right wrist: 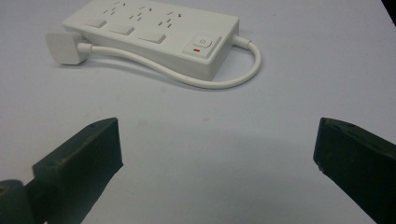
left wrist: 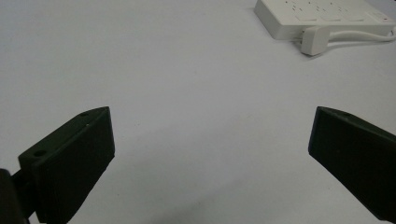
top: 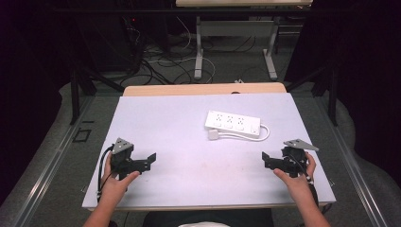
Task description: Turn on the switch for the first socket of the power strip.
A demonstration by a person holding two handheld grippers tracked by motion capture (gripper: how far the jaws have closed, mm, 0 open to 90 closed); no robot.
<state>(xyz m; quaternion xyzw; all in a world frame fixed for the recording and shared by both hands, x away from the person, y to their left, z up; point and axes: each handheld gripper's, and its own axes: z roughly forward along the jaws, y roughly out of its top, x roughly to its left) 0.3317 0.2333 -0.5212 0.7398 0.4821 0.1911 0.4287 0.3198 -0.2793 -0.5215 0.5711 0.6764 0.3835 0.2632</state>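
High view, power strip (top: 232, 124) well beyond both grippers

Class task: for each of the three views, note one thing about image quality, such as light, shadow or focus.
High view: bright table, dark surroundings. Left gripper view: the near fingers are soft-edged and the power strip looks slightly washed out. Right gripper view: the power strip is fairly sharp, with a soft shadow under its cable.

Smooth white plastic power strip (right wrist: 154, 39) with rubbery-looking cord (right wrist: 219, 80) on a matt pale table (top: 179, 137).
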